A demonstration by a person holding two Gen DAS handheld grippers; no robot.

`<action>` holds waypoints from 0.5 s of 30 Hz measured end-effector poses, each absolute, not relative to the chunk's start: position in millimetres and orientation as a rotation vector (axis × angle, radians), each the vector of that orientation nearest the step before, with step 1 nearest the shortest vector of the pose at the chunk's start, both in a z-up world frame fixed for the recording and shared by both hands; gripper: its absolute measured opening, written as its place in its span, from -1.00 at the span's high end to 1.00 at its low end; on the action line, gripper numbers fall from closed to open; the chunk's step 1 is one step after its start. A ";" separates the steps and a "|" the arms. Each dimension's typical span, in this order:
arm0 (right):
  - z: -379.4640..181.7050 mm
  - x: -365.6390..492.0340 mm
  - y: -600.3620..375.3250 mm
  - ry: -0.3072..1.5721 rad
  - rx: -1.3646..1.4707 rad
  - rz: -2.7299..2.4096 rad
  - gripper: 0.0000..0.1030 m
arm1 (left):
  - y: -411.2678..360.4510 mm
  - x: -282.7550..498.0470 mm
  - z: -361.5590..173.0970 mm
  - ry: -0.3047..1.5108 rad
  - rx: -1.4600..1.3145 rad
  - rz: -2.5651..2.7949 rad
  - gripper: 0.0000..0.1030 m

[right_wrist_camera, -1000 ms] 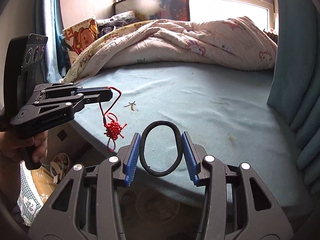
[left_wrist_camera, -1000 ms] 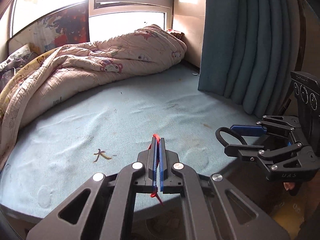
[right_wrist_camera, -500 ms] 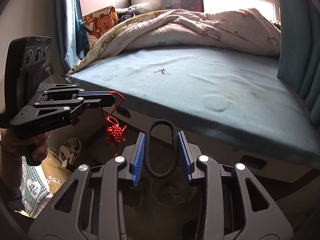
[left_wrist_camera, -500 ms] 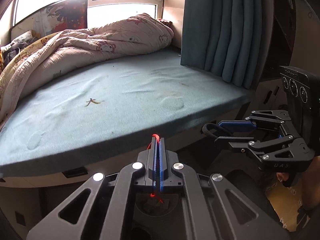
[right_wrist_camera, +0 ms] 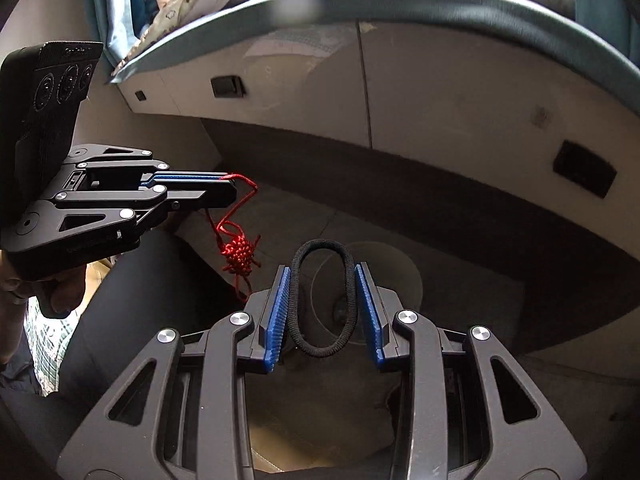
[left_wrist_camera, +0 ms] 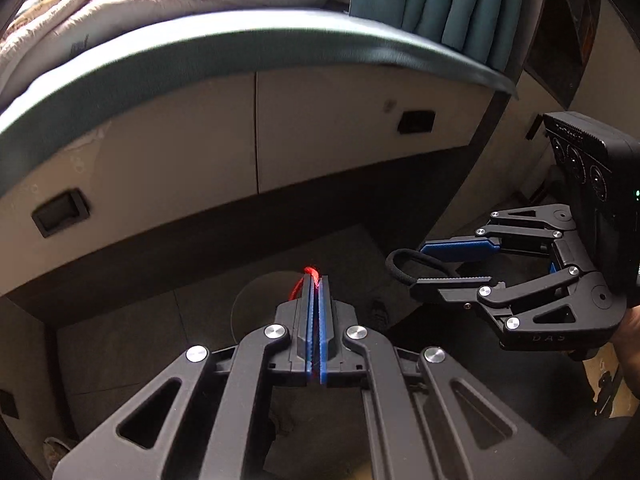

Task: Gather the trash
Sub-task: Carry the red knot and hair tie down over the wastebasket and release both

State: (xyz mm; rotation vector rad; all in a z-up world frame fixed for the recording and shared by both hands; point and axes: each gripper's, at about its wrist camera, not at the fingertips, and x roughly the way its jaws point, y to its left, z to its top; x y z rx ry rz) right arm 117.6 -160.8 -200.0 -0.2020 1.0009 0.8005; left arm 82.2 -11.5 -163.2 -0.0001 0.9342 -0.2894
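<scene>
My left gripper (left_wrist_camera: 314,280) is shut on a red knotted cord (left_wrist_camera: 307,274); in the right wrist view the left gripper (right_wrist_camera: 230,186) holds the cord's knot (right_wrist_camera: 239,255) dangling below it. My right gripper (right_wrist_camera: 323,276) is shut on a black hair tie (right_wrist_camera: 323,300), an oval loop between the blue pads. In the left wrist view the right gripper (left_wrist_camera: 420,262) holds the hair tie (left_wrist_camera: 404,264) sticking out to the left. Both are held low over the floor beside the bed.
The bed base (left_wrist_camera: 328,132) with recessed drawer handles (left_wrist_camera: 60,212) stands ahead, the teal mattress edge (left_wrist_camera: 240,44) above. A round translucent object (right_wrist_camera: 366,280) lies on the dark floor below the grippers. Curtains (left_wrist_camera: 448,0) hang at the right.
Both grippers have dropped from mattress height to near the floor, tilting down, still holding the cord and the hair tie. The bed top has left view.
</scene>
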 end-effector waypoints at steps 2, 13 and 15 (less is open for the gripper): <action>-219.2 120.1 -158.3 1.031 -0.212 0.797 0.39 | -10.8 88.9 -186.3 0.963 0.000 -0.290 0.99; -303.0 147.5 -144.8 1.125 -0.216 0.786 0.39 | -4.9 137.4 -288.6 1.039 -0.016 -0.279 0.99; -313.9 153.5 -144.8 1.138 -0.212 0.783 0.39 | -1.9 141.6 -299.6 1.032 -0.033 -0.282 0.99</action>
